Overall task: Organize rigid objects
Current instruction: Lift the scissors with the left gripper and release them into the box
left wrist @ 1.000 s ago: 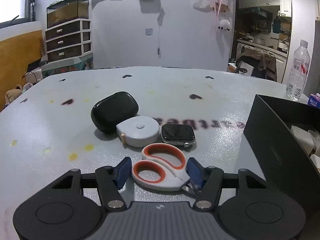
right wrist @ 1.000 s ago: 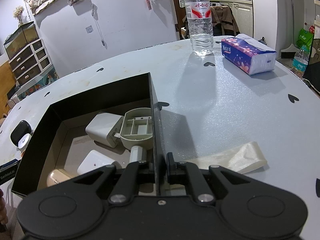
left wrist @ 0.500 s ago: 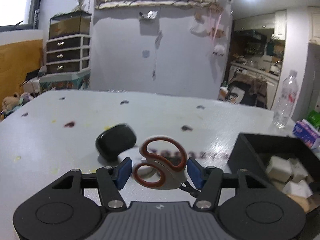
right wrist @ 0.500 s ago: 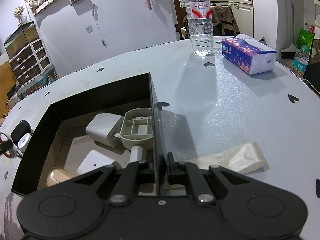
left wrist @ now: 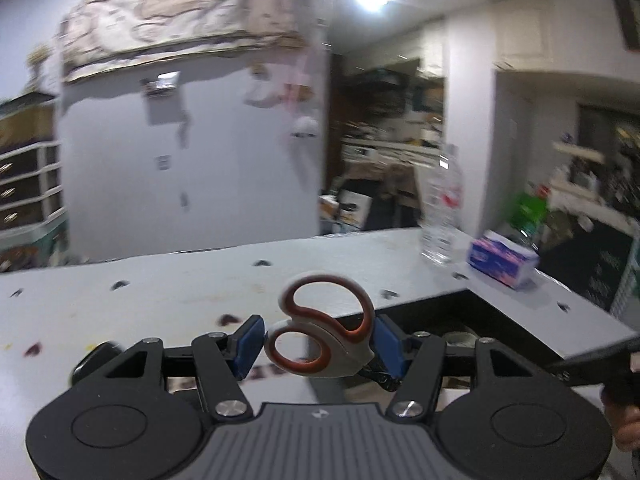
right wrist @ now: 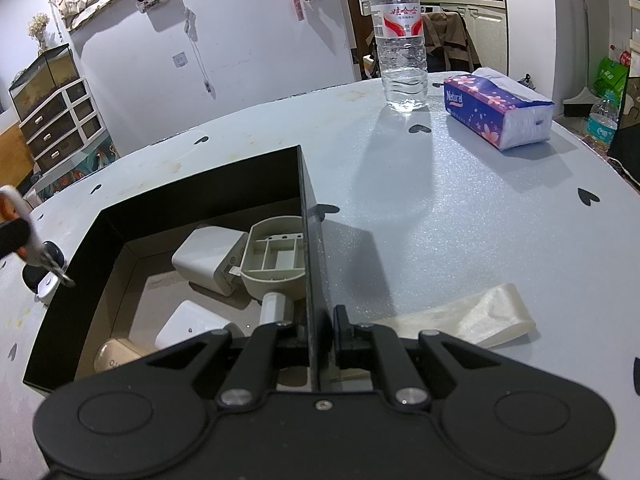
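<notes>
- The left hand-held gripper [left wrist: 316, 346] is clamped on a pair of scissors [left wrist: 320, 340], its blue pads [left wrist: 249, 340] pressing the grey-and-orange handles from either side.
- The scissors are off the surface [left wrist: 160, 300]; the handle loops stand upward and the blades point back under the gripper, out of clear sight.
- That view is blurred, so small things behind the scissors cannot be made out.
- In the right wrist view the scissors [right wrist: 24, 240] show at the 9 o'clock edge, in the air just outside the left wall of the black box [right wrist: 306, 216], blades hanging downward.
- The right hand-held gripper [right wrist: 320, 330] is closed on the right-hand wall of the black box, one finger inside and one outside.
- Inside the box lie a white charger block [right wrist: 208, 256], a grey compartment tray [right wrist: 276, 258] leaning against the gripped wall, another white block [right wrist: 188, 326] and a beige rounded piece [right wrist: 112, 356] at the near corner.
- A black case [right wrist: 54, 252] and a white round tape measure [right wrist: 47, 286] sit on the surface just outside the box, at its 9 o'clock side.
- A water bottle [right wrist: 400, 40] stands at 12 o'clock on the far side, with a purple tissue pack [right wrist: 496, 112] just beside it toward 2 o'clock.
- A crumpled clear plastic bag [right wrist: 472, 316] lies on the surface near the right gripper, at 3 o'clock from the box.
</notes>
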